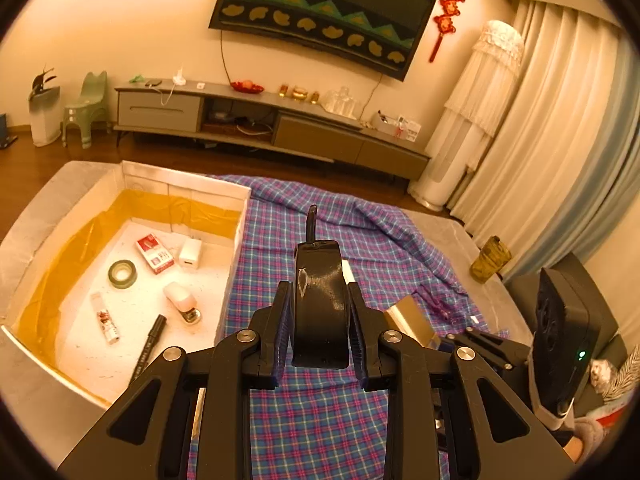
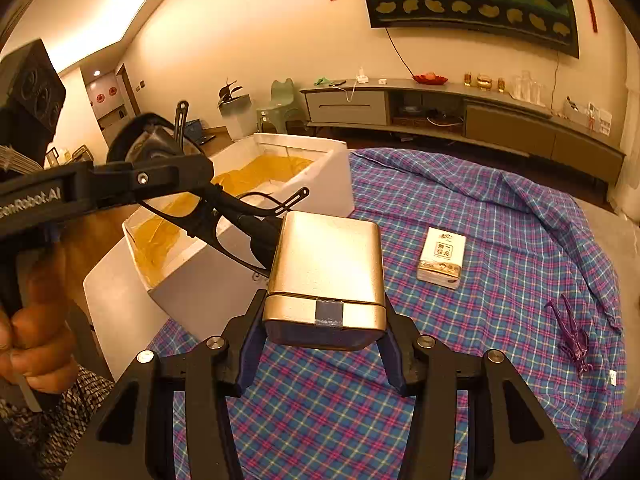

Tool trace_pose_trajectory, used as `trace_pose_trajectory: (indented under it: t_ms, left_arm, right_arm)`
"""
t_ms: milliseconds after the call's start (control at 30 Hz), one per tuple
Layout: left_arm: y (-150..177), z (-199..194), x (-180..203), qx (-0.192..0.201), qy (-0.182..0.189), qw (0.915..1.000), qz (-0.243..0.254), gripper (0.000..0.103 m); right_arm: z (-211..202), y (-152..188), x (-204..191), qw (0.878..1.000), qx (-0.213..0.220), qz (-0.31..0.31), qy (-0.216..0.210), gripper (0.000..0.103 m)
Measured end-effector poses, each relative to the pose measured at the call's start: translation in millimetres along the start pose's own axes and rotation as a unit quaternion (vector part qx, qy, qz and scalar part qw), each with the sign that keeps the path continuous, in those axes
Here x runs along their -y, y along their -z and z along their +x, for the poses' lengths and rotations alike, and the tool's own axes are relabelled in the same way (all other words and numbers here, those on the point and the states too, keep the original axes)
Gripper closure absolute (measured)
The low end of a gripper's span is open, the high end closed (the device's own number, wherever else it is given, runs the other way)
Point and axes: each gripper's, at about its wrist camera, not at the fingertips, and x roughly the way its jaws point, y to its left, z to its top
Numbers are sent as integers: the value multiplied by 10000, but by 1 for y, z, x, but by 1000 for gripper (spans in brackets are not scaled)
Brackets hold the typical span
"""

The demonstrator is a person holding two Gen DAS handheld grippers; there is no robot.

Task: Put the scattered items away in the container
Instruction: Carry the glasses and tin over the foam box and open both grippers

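Note:
My left gripper (image 1: 320,320) is shut on a black eye mask with a strap (image 1: 320,300), held above the plaid cloth just right of the white foam box (image 1: 228,280). The box holds a tape roll (image 1: 122,274), a red packet (image 1: 155,254), a white charger (image 1: 191,253), a stapler (image 1: 182,300), a tube (image 1: 105,323) and a black marker (image 1: 150,346). My right gripper (image 2: 324,344) is shut on a gold tin box (image 2: 326,280), right of the foam box (image 2: 312,184). A small white packet (image 2: 441,258) and a purple clip (image 2: 572,336) lie on the cloth.
The plaid cloth (image 2: 480,208) covers a grey table (image 1: 448,236). A green-gold cup (image 1: 490,260) stands at the table's right edge. A TV cabinet (image 1: 280,128) and a wall TV stand beyond. The left gripper with its mask also shows in the right wrist view (image 2: 152,160).

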Motion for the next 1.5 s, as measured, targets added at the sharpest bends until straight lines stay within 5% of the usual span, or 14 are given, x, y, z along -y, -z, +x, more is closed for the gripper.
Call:
trace_pose_trajectory:
  t_ms: [200, 467, 900, 1500]
  left_arm:
    - [4, -17, 15, 217, -207, 9989, 368, 76]
    - [-6, -44, -1, 438, -35, 9988, 197, 76]
    - [-32, -81, -83, 910, -116, 9938, -623, 76]
    - [-31, -54, -169, 753, -210, 9881, -1326, 76]
  right_arm:
    - [-7, -4, -19, 9997, 162, -138, 141, 51]
    - [-23, -5, -34, 9989, 423, 175, 110, 51]
    - [-28, -53, -77, 9969, 755, 33, -221, 51]
    - [27, -94, -131, 9963, 452, -650, -337, 51]
